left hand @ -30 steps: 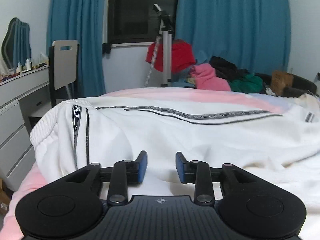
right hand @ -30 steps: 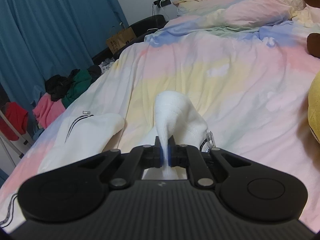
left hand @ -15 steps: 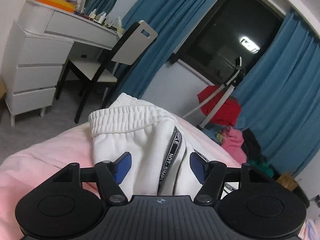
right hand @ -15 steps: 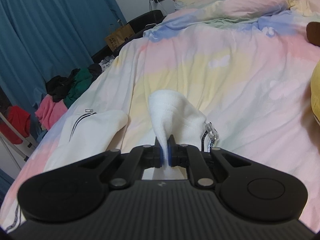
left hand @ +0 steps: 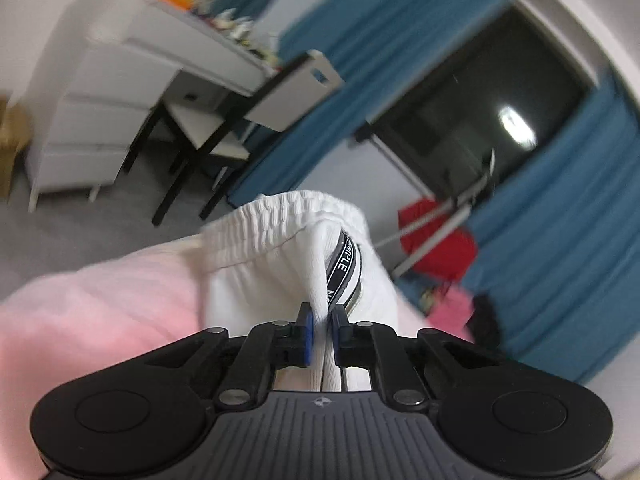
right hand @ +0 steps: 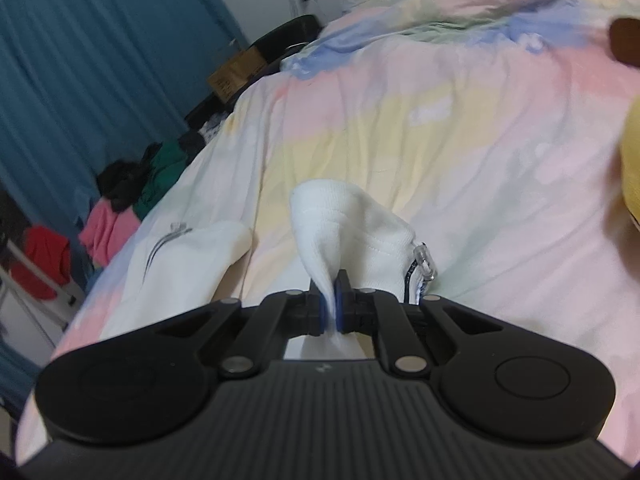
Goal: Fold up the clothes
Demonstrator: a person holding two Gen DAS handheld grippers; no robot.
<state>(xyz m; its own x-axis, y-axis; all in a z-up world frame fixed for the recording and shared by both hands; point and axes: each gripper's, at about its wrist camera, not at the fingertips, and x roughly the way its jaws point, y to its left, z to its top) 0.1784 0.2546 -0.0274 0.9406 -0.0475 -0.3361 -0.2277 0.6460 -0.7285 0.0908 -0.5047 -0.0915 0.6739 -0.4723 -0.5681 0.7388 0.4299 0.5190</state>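
A dark window (left hand: 472,120) reflecting a ceiling light sits between blue curtains (left hand: 560,272), with a white dresser (left hand: 104,92) and black-legged chair (left hand: 224,120) to its left on grey floor (left hand: 80,232).

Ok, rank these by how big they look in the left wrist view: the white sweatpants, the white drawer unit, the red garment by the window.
1. White sweatpants, pinched in the left gripper, though nearness inflates them.
2. White drawer unit.
3. Red garment, smallest, though farthest off.
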